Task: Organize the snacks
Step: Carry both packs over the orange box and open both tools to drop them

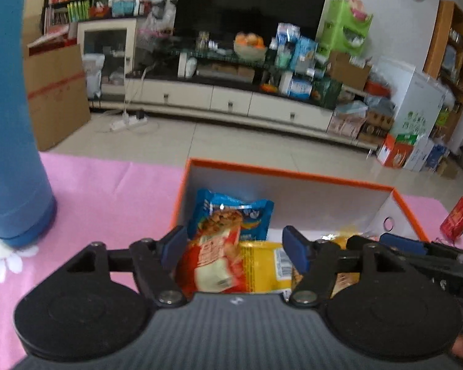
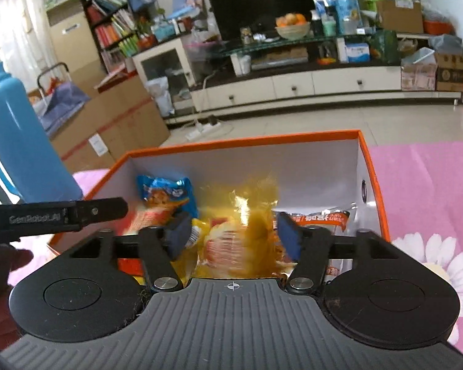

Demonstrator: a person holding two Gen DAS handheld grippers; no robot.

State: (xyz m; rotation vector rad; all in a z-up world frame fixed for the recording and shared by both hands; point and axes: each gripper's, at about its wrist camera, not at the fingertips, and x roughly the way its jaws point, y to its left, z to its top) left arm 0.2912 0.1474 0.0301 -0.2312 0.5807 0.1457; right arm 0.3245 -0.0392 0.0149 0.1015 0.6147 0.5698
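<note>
An orange box with white inner walls (image 1: 293,174) (image 2: 247,140) stands on the pink cloth and holds snack packets. My left gripper (image 1: 234,243) hangs open above its left part, over a blue packet (image 1: 231,212), a red-and-white packet (image 1: 213,265) and a yellow packet (image 1: 262,265), touching none of them. My right gripper (image 2: 234,232) is open over the middle of the box. A blurred yellow-orange packet (image 2: 247,231) shows between its blue pads (image 2: 288,237), which do not press on it. A red-labelled packet (image 2: 318,217) lies at the box's right. Each gripper's side edges into the other's view.
A tall blue bottle (image 1: 9,123) (image 2: 18,138) stands on the pink flowered cloth (image 1: 108,191) left of the box. A small red packet (image 1: 458,220) lies at the right. Beyond the table are a tiled floor, a TV cabinet and cardboard boxes.
</note>
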